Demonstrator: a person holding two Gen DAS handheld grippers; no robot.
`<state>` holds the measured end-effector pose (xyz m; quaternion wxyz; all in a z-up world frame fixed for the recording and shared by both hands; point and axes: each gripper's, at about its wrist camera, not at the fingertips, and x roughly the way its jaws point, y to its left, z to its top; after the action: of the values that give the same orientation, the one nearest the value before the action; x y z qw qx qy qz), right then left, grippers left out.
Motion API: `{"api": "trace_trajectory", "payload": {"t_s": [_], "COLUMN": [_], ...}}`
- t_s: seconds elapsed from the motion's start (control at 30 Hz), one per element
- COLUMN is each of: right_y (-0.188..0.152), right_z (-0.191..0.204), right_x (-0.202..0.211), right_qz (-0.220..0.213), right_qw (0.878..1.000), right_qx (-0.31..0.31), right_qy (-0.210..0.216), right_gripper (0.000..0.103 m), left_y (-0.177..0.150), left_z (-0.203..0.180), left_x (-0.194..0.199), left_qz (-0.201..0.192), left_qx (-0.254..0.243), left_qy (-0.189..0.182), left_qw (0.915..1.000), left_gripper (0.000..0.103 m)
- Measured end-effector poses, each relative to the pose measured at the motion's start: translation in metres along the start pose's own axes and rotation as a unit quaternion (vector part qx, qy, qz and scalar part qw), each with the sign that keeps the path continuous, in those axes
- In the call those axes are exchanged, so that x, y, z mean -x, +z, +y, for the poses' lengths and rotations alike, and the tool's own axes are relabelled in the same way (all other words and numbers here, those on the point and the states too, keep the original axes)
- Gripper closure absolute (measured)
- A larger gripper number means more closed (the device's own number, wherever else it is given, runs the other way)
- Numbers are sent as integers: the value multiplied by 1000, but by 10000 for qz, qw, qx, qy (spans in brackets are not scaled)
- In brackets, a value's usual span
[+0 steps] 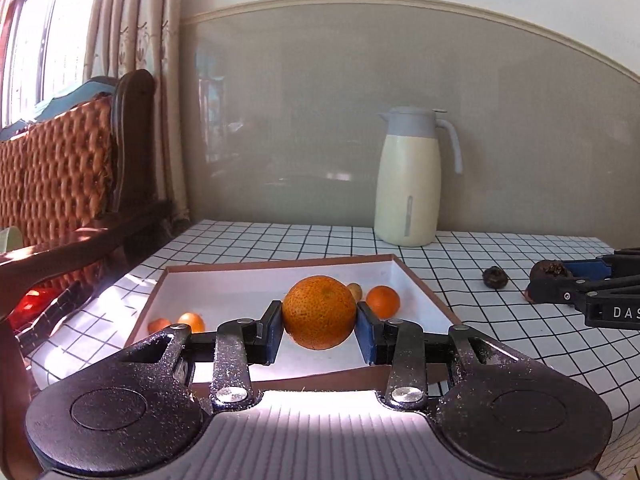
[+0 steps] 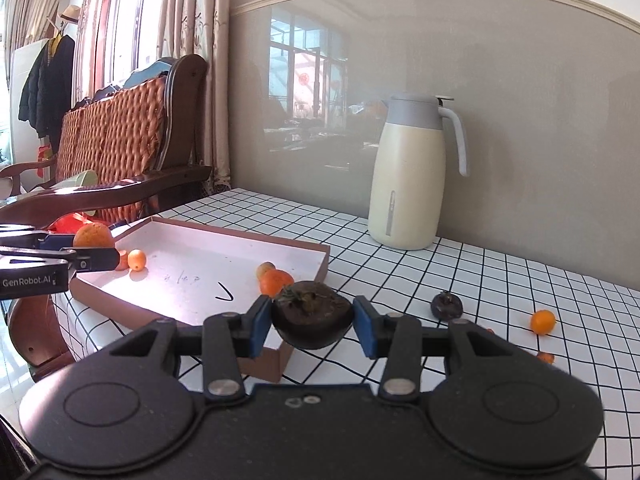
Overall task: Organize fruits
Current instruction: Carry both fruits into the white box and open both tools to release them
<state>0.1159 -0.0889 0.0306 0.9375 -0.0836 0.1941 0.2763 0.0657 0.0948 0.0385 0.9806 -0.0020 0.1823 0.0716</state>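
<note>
Two grips: left hand-held gripper (image 1: 319, 322) clamps a round orange (image 1: 319, 312); right hand-held gripper (image 2: 312, 325) clamps dark fruit (image 2: 312, 314), calyx up.

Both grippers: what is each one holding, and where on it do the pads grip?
Left gripper clamps a large round speckled orange across its sides. Right gripper clamps a dark brown round fruit across its sides, dried calyx up.

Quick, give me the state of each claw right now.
Left claw: closed on the big orange, above the tray.
Right claw: closed on the dark brown fruit, near the tray corner.
</note>
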Motion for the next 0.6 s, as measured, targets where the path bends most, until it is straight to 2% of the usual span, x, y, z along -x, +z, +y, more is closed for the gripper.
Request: {"api": "trace_trajectory", "payload": {"t_s": [0.27, 0.6], "right_y": [16, 41], "right_z": [27, 41], "right_x": [-13, -39], "right_qz": [-281, -483], "right_qw": [9992, 9984], "right_qx": [170, 195], "right_qy": [217, 204], "right_gripper": [68, 68], "left_y": [4, 17], "left_z": [32, 67], "left_x": [6, -10], "left_qz": [-168, -308], "left_qx": [111, 309], "left_qy": [410, 810], "left_qw": [9990, 9958], "left_gripper": [64, 64]}}
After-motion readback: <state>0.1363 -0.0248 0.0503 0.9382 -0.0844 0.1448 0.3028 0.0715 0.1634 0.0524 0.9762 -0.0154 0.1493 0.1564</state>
